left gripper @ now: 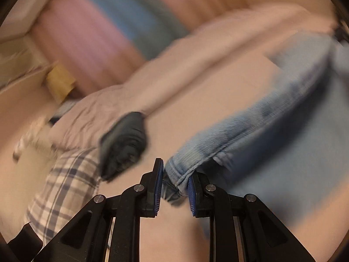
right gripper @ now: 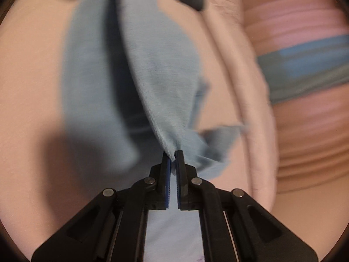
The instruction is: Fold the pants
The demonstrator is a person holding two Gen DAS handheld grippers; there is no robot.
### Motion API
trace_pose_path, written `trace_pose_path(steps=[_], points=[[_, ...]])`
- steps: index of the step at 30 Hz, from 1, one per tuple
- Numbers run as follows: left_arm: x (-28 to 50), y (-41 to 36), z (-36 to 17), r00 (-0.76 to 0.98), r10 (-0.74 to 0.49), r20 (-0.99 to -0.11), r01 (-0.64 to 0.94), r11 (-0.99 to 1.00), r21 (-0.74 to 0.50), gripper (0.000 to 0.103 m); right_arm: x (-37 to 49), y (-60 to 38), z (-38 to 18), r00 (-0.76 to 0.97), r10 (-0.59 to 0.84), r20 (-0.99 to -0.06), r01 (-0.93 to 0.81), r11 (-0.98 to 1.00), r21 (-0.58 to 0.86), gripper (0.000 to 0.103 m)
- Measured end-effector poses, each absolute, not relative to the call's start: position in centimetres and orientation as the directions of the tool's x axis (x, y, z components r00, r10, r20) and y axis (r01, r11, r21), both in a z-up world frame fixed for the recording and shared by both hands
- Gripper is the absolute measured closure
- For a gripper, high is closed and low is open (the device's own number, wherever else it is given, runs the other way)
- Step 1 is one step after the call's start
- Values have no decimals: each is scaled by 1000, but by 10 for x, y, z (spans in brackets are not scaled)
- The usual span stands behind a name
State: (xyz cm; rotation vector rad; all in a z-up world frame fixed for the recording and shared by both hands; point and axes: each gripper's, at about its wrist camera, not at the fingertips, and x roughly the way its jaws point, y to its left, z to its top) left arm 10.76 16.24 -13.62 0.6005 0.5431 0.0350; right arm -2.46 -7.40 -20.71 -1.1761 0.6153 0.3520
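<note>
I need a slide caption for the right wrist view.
Right gripper pinches light blue jeans above a pink bedsheet.

A pale pink bed sheet (left gripper: 189,118) fills the near ground in both views, with a rolled pinkish blanket or duvet edge (right gripper: 246,100) running along its far side. Past that roll stands a striped surface (left gripper: 91,39) in pink, blue and tan bands, too blurred to tell whether it is a curtain or a wall; at the left of the left wrist view a yellowish box-like thing (left gripper: 60,81) sits by a pale ledge (left gripper: 15,28), and a plaid cloth (left gripper: 65,181) lies low on the sheet. The light is warm and dim, throwing soft dark shadows on the sheet
</note>
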Motion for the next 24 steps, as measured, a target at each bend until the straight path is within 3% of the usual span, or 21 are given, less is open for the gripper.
trace_pose_path(steps=[3,6,9,12,17,24], points=[[155,167,-99,856,243,-456,-37,909,415,80,28,-68,-169,851,-103,-515,-422,450,-787,100],[167,166,-85,875,252,-414,-73,913,402,80,68,-64,-154,879,-159,-448,-331,473,-817,100],[149,169,-94,895,217,-389,-28,899,437,80,67,-66,-145,902,-165,-398,-287,460,-840,100],[112,176,-125,913,192,-361,43,832,552,80,30,-68,-159,930,-126,-345,-274,385,-881,100],[52,180,-169,896,138,-423,189,742,644,80,-81,-66,-217,896,-38,-443,-424,228,-876,100],[33,175,-205,869,123,-479,275,684,675,80,-119,-59,-267,780,-43,-625,-609,181,-772,100]])
